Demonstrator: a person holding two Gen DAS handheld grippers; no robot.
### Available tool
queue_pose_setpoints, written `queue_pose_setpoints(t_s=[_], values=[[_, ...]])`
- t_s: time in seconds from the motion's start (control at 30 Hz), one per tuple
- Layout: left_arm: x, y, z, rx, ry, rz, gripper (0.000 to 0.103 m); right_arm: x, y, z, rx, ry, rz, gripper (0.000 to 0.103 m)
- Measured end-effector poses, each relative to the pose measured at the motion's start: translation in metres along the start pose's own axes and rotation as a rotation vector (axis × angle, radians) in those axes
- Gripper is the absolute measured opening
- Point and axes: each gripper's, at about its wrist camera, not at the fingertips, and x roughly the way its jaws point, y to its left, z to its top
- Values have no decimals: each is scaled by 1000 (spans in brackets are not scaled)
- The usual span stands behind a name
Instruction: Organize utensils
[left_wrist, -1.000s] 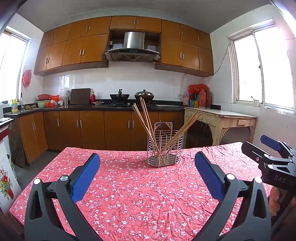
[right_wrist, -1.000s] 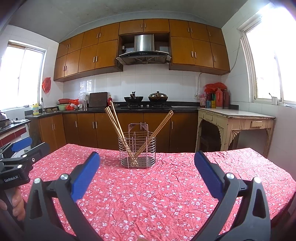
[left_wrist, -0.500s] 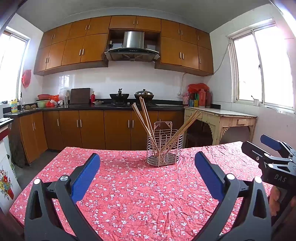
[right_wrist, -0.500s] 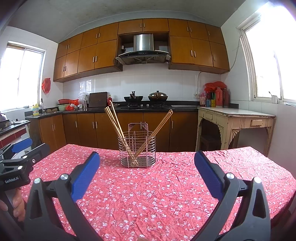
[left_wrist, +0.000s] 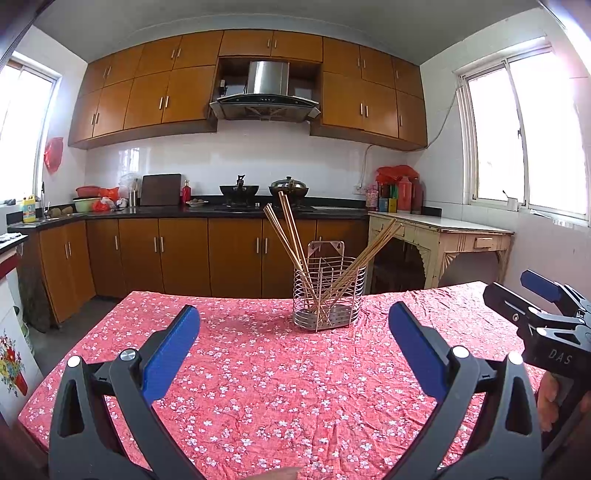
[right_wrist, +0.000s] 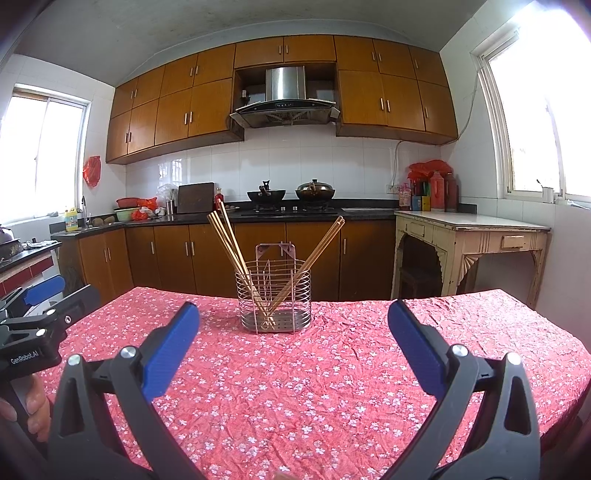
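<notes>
A wire utensil holder stands at the far middle of the red floral table; it also shows in the right wrist view. Several wooden chopsticks lean out of it to both sides, also in the right wrist view. My left gripper is open and empty, held well short of the holder. My right gripper is open and empty too, about the same distance back. Each gripper shows at the edge of the other's view: the right one, the left one.
Brown kitchen cabinets and a counter with pots run behind the table. A pale side table stands at the back right. The table's far edge lies just behind the holder.
Both views have shifted very slightly; the holder sits a touch higher in the left wrist view. Both grippers stay open and empty.
</notes>
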Motion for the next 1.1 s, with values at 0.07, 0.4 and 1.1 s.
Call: queue_pose_setpoints(t_s=[0.07,0.4,1.1], values=[[0,0,0,-1,0,2,101,1,0,0,2,1,0,99],[0,2,0,0,2,0,101,1,0,-1,4,2,0,99],[0,1,-2,3,1,4,101,2,3,-1,5,3,-2,99]])
